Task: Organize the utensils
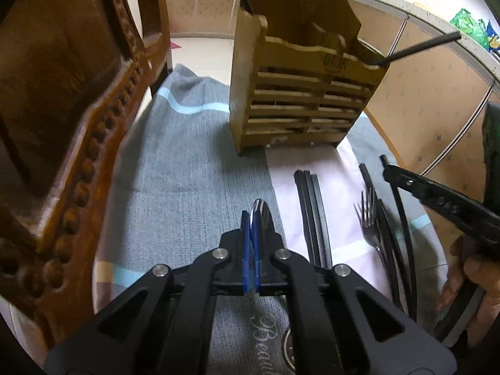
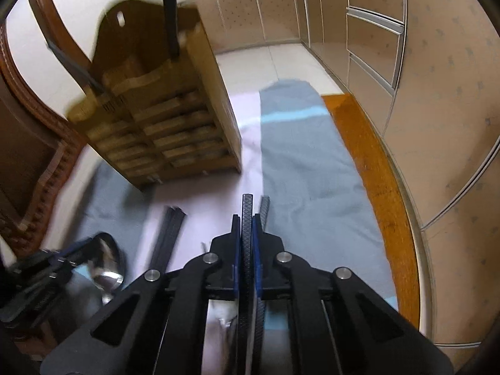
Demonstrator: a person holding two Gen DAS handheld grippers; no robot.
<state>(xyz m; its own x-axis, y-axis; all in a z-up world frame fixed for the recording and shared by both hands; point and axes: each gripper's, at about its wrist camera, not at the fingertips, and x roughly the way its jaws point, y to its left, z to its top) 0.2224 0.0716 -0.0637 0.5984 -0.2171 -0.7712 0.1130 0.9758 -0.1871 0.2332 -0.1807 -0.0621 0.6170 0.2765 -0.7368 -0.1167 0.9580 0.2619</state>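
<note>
Open strip of grey-blue cloth [image 1: 187,162] btwn carved brown wooden chair [image 1: 78,118] on left & slatted wooden utensil caddy [image 1: 300,100]. Caddy blocks straight ahead; black handles [image 1: 415,47] stick out its top. Black-handled utensils [image 1: 312,212] & steel forks [image 1: 370,212] clutter white patch in front of caddy. Bare cloth to caddy's right [image 2: 300,156], up to cabinet fronts [image 2: 437,109].

a carved wooden chair [image 1: 78,118] is standing beside the grey cloth [image 1: 187,162]. beige cabinet doors [image 2: 437,100] are lining the tiled floor [image 2: 275,62].

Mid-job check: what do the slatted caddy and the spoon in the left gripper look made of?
Tan slatted utensil caddy: looks like unpainted wood or bamboo, matte, with separate slats and a stamped logo. Shiny silver spoon clamped in the left gripper: likely polished steel, as its bowl mirrors the room.
</note>
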